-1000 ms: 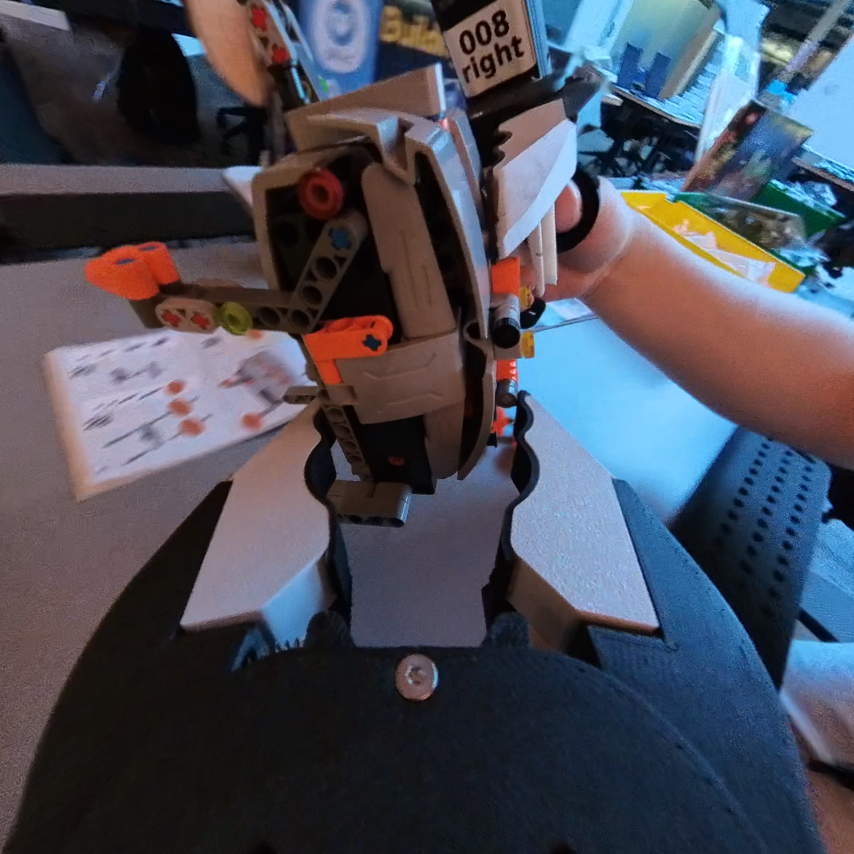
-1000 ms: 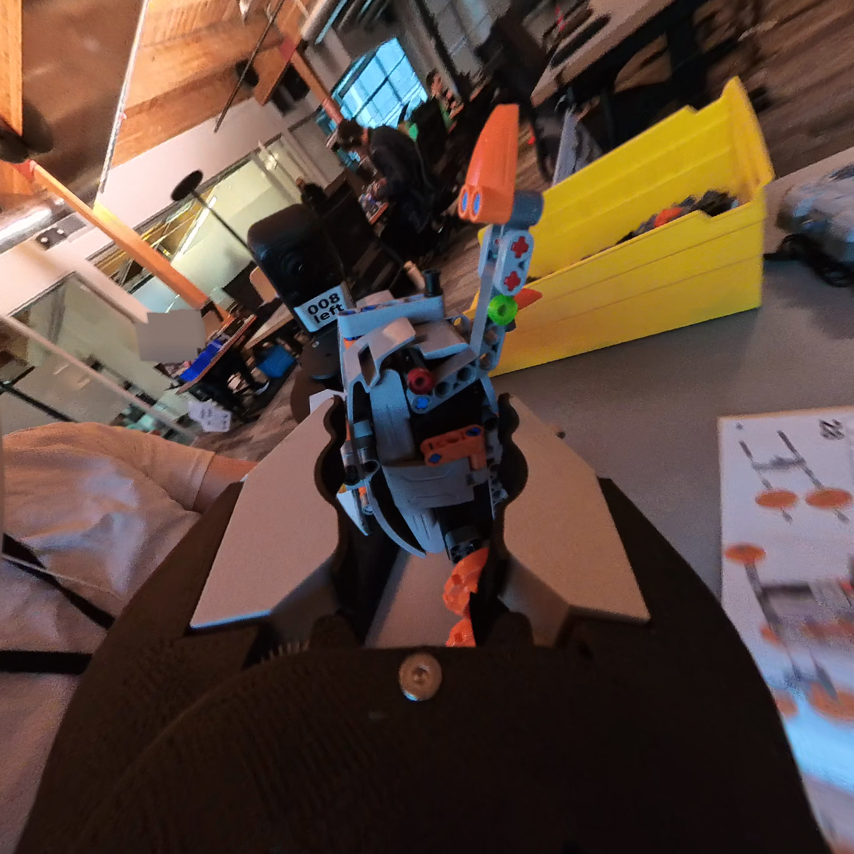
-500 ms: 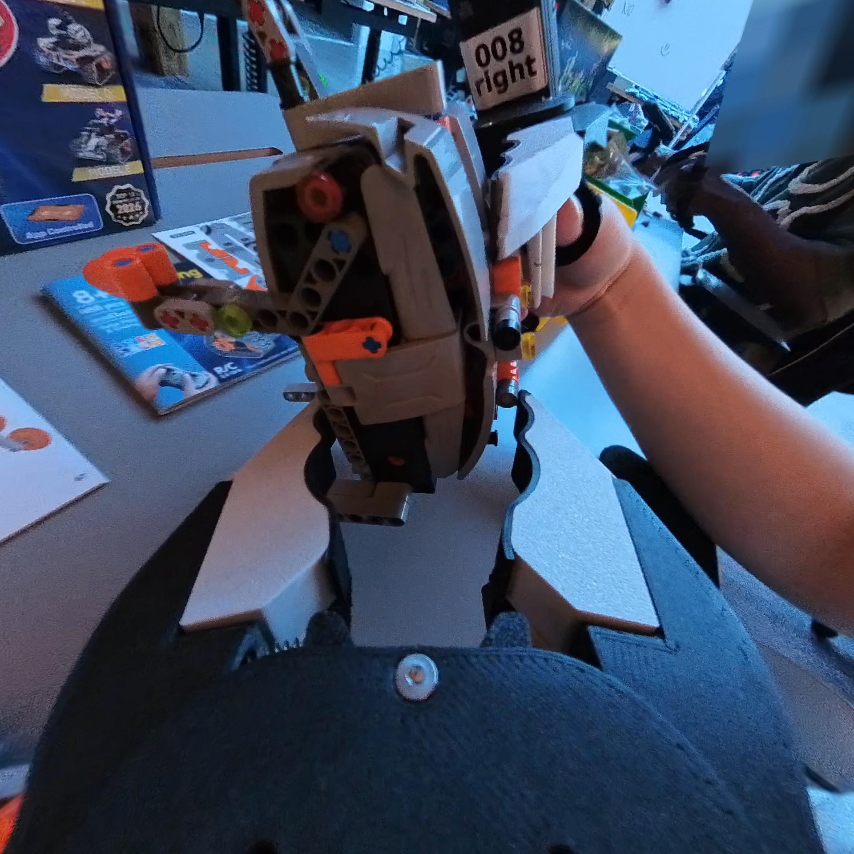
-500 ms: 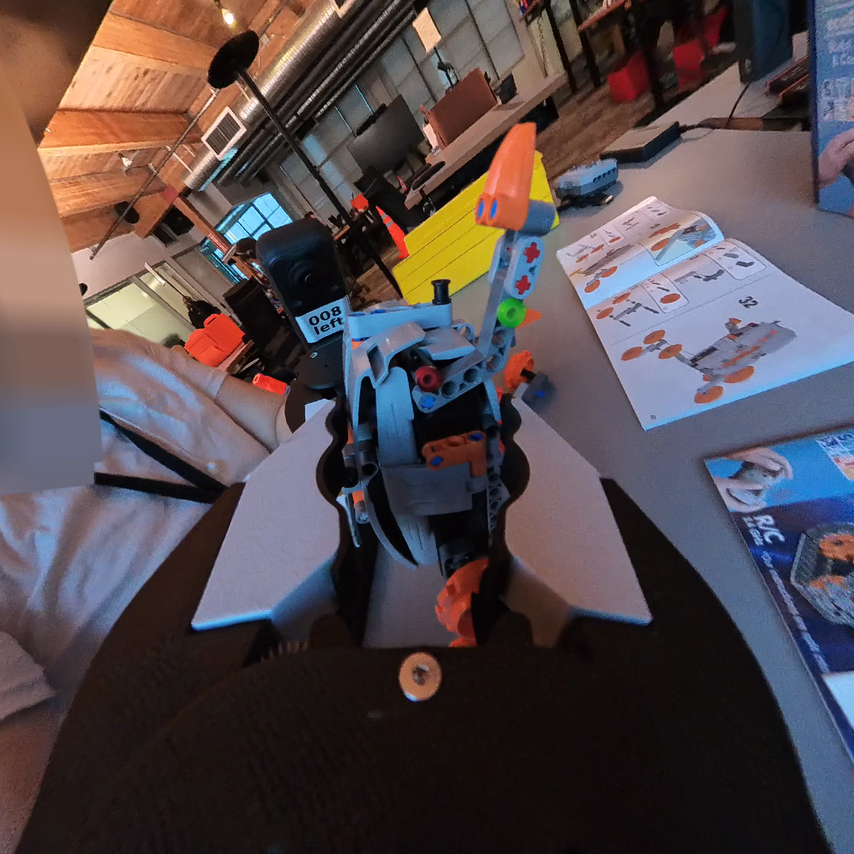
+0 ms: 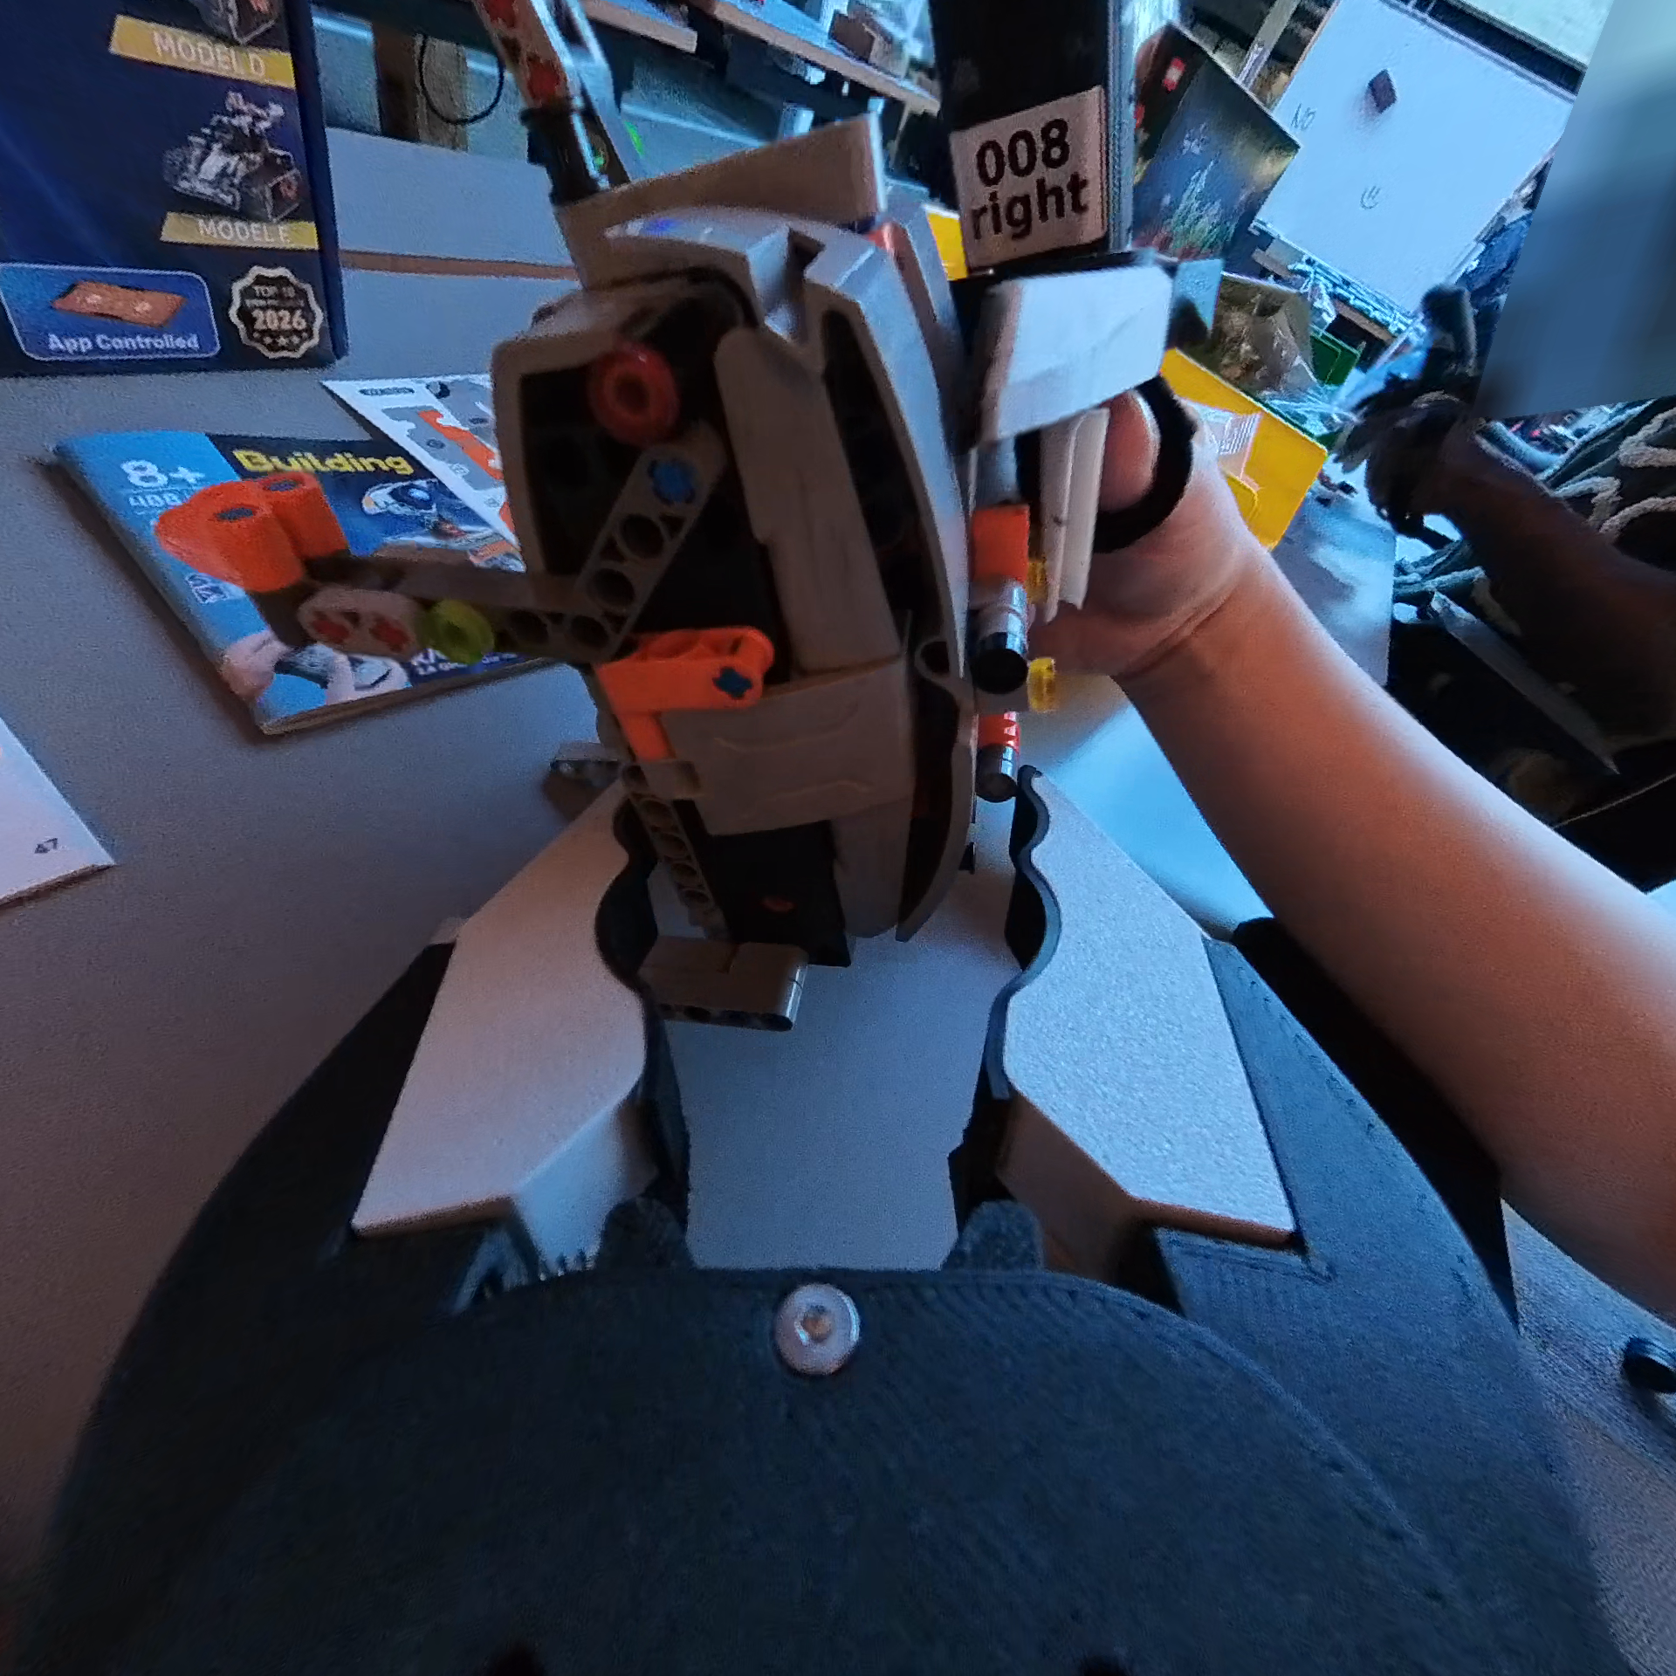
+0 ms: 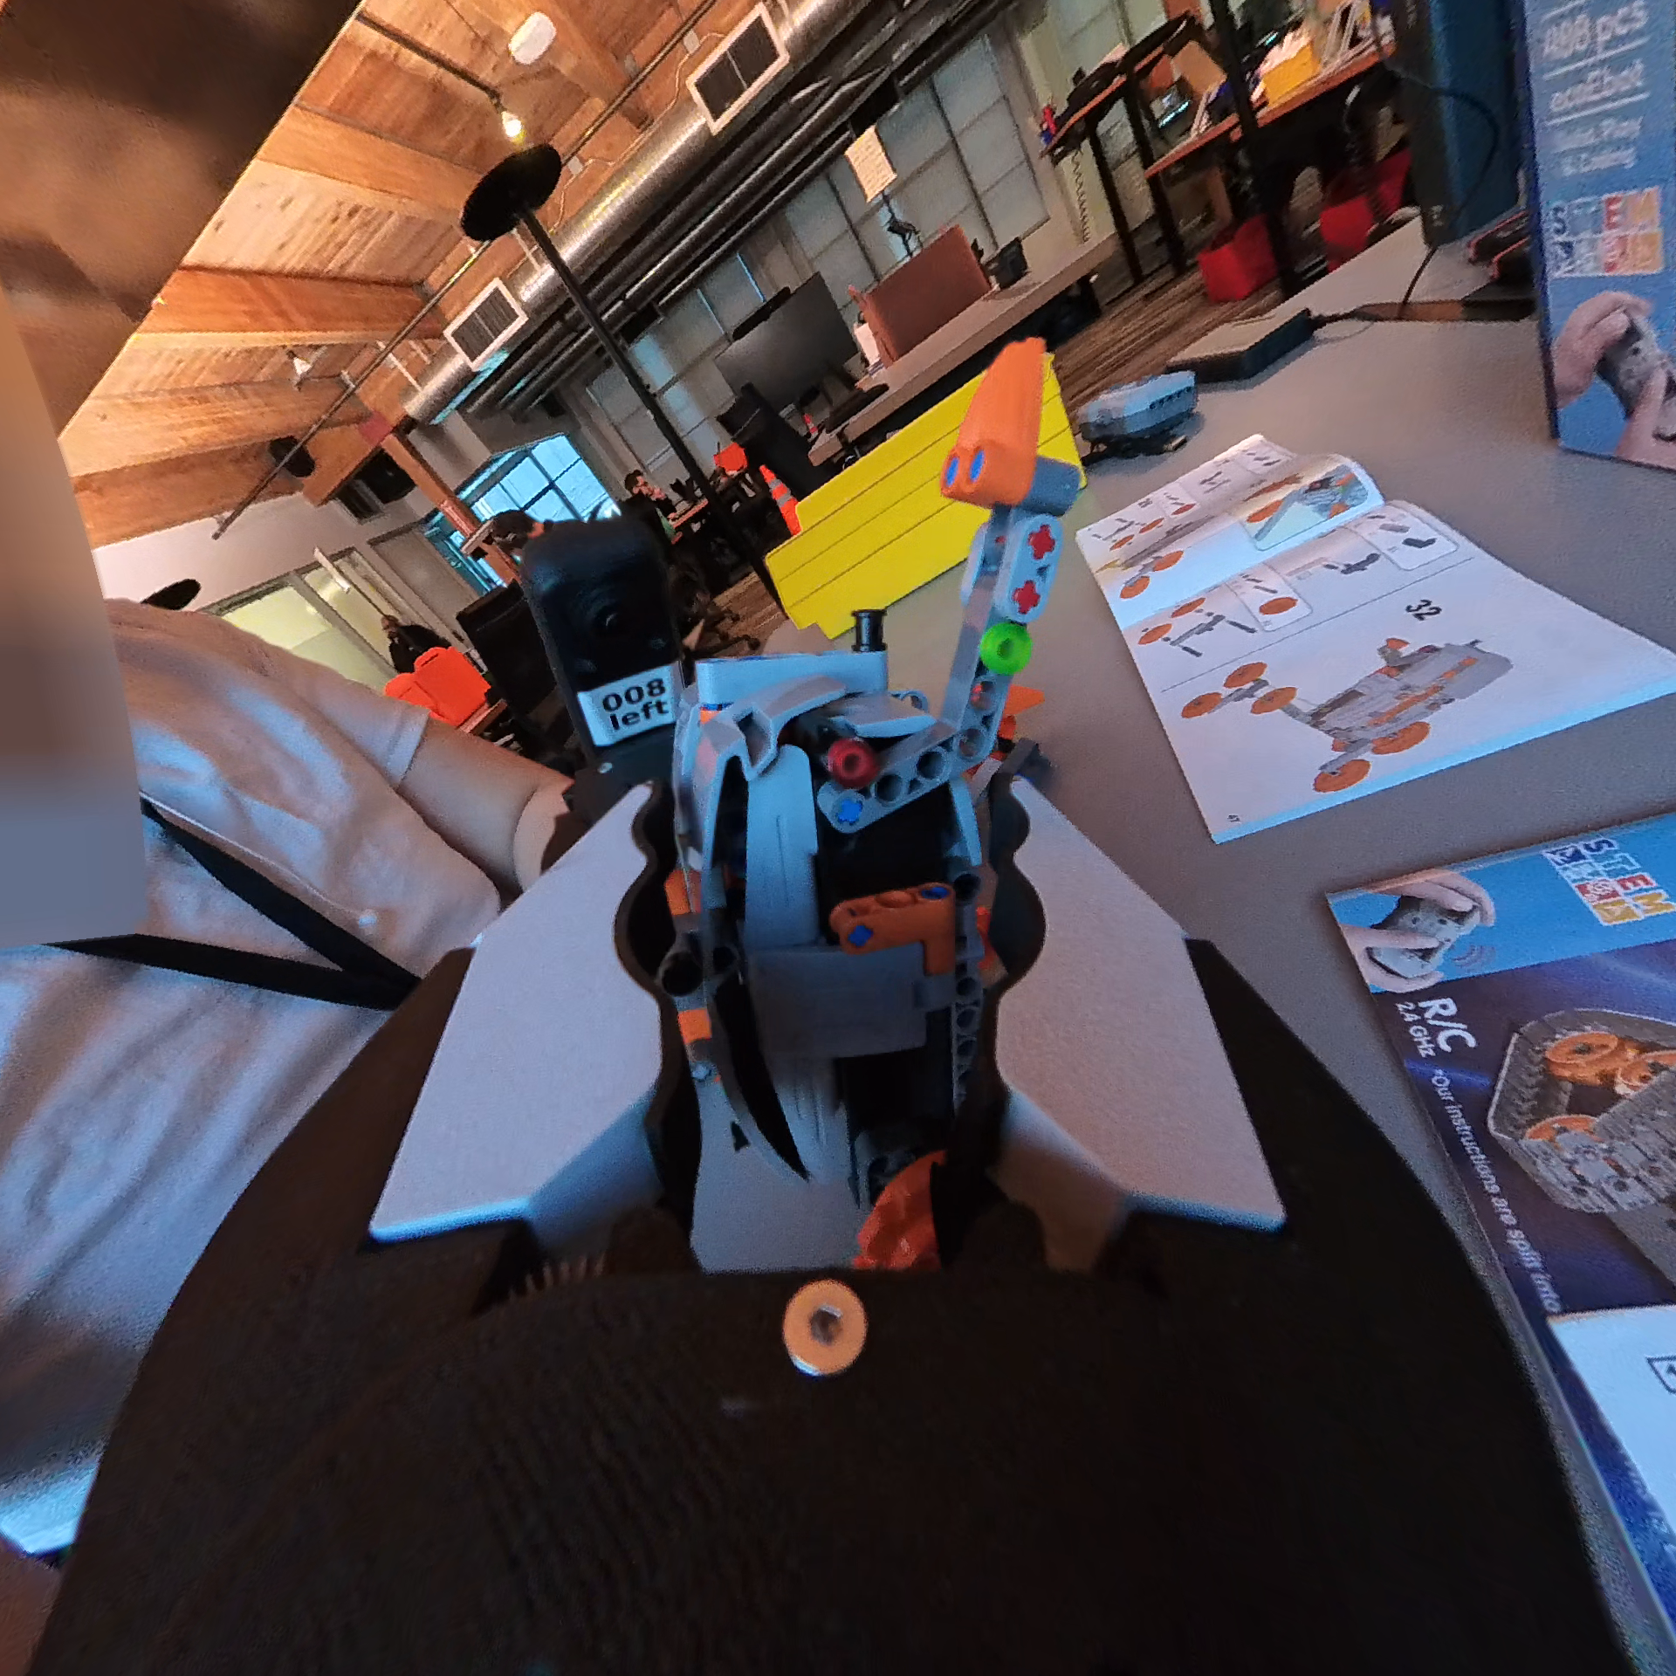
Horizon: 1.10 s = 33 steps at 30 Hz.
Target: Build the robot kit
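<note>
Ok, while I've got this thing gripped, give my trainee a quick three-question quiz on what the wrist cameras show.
1. True or false: the right gripper is shut on the grey, black and orange brick-built model.
2. In the right wrist view, what lies on the grey table to the right of the model?
A. an open paper instruction booklet
B. a white ceramic mug
C. a pair of steel scissors
3. Fill in: the model's long grey beam arm ends in a tapered cap coloured ___.

Key: 1 true; 2 A; 3 orange.
</note>
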Motion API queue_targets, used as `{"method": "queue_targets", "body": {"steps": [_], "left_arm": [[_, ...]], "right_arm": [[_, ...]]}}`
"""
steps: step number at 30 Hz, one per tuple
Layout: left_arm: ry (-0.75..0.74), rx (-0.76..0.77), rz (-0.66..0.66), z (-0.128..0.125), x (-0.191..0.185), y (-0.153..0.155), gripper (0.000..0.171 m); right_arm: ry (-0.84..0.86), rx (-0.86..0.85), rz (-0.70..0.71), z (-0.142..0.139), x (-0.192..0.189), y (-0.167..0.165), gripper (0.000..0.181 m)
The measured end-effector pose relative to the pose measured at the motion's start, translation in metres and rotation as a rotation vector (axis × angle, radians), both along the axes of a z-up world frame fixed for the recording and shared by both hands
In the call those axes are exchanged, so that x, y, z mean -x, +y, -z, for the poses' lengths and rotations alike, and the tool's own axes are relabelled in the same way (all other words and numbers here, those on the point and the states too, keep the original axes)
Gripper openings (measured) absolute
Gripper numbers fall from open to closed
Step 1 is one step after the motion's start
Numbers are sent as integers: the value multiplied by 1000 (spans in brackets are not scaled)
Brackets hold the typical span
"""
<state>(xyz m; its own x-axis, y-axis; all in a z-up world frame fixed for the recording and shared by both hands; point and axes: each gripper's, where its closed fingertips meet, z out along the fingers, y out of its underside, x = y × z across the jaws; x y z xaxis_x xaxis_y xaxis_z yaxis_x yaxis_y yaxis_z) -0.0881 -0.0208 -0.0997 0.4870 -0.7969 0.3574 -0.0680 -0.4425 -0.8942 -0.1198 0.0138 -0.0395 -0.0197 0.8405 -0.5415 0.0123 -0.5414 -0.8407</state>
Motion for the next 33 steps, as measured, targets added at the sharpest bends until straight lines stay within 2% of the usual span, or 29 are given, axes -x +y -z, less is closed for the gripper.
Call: {"method": "queue_targets", "body": {"steps": [7, 16, 23, 26, 30, 33], "left_arm": [[-36, 17, 31, -4, 2, -4, 83], [-24, -12, 12, -6, 15, -1, 77], [-19, -38, 12, -16, 27, -6, 92], [-30, -116, 10, -34, 39, -10, 95], [42, -247, -66, -47, 91, 3, 95], [134, -254, -7, -36, 139, 10, 83]], "right_arm": [[67, -47, 88, -16, -9, 4, 71], [41, -27, 125, -7, -8, 8, 74], [45, -32, 197, -9, -14, 7, 79], [58, -88, 317, -16, -26, 11, 80], [112, -260, 617, -42, -60, 14, 77], [129, -402, 799, -55, -80, -1, 71]]}}
